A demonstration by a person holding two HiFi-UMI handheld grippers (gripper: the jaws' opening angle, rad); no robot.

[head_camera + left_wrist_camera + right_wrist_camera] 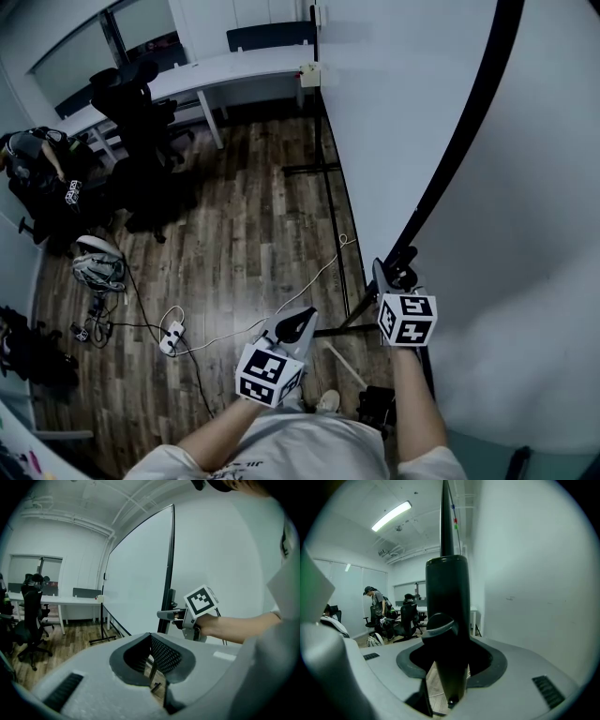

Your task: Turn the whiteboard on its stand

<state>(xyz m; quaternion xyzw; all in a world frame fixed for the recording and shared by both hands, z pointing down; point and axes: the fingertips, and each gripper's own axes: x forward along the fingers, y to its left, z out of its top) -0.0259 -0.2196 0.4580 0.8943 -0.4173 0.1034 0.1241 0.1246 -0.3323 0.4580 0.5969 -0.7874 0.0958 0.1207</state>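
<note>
Big whiteboard point(403, 112), blank white face, thin black frame point(446, 588), upright on its black tube stand point(309, 170), feet on the wood floor point(244, 244). We see the board nearly edge-on in the head view (top runs out of shot). The right claw point(395, 269) is clamped on the black frame at the near edge.
</note>
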